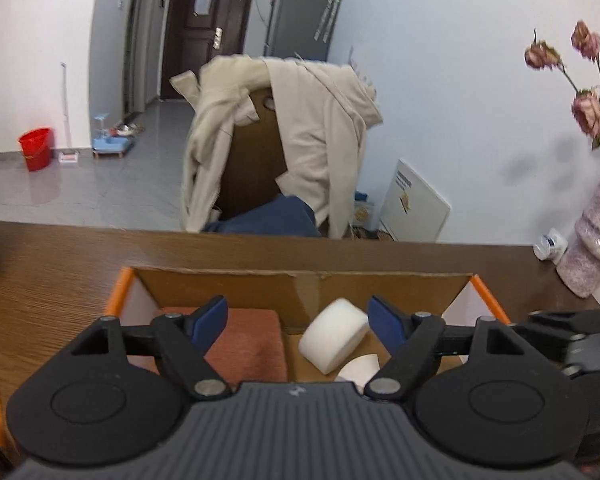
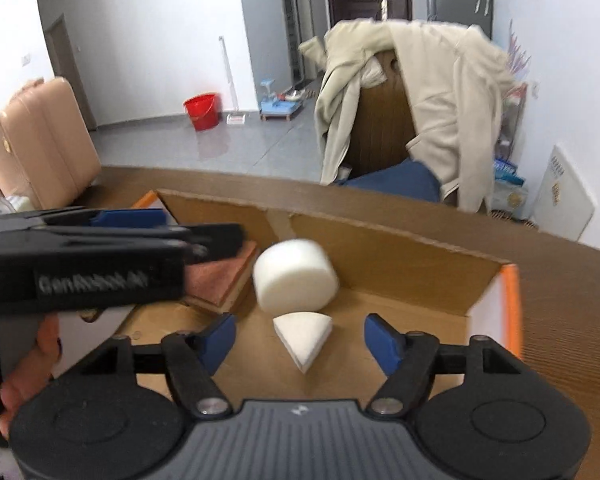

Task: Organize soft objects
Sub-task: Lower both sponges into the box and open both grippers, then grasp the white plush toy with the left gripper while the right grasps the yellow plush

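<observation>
A cardboard box [image 2: 400, 276] sat near the tabletop's [image 1: 52, 276] far edge, holding a pink pad [image 1: 248, 344] flat in its left corner. A white foam cylinder [image 2: 296, 276] lay on its side beside the pad, its axis running front to back, and a foam wedge [image 2: 304, 334] pointed toward the box's near side. Both the left gripper [image 1: 296, 322] and the right gripper [image 2: 300, 340] hung over the box with jaws apart, holding nothing.

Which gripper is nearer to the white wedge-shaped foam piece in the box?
Right. The right gripper hovers open directly over the wedge foam; the left gripper is open farther left, beside the pink sponge.
</observation>
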Demonstrator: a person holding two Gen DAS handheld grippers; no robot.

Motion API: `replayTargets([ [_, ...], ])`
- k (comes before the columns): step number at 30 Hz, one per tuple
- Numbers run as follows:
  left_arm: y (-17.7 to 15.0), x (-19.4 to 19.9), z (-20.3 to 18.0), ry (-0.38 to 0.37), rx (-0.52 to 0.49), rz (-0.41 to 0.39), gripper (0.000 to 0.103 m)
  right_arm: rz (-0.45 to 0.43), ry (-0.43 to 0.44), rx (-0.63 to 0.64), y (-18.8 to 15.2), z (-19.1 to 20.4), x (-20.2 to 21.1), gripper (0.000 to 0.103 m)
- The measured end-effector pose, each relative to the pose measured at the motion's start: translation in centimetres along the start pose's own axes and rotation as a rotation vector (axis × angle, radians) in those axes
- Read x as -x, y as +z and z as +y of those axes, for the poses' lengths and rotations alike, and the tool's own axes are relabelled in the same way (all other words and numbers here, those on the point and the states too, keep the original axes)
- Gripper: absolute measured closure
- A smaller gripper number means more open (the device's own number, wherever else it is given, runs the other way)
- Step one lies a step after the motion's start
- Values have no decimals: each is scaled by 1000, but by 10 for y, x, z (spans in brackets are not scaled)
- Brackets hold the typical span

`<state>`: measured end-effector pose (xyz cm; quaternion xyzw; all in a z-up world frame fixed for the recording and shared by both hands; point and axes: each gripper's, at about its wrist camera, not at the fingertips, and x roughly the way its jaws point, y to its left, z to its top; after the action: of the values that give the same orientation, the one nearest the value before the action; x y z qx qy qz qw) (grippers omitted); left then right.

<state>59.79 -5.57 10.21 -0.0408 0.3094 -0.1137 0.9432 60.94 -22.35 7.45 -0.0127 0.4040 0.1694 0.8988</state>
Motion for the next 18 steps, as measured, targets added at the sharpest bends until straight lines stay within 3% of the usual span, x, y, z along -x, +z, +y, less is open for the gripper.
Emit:
replayTargets([
  [5, 0, 58, -7, 40, -46, -49, 20, -87, -34, 0, -9, -3, 67, 21],
  [9, -11, 112, -14, 66, -63, -99, 16, -130, -54, 4, -27, -4, 117, 20],
  [18, -73, 208, -16, 86, -33, -156, 13, -211, -26, -15, -106, 3, 211, 17],
])
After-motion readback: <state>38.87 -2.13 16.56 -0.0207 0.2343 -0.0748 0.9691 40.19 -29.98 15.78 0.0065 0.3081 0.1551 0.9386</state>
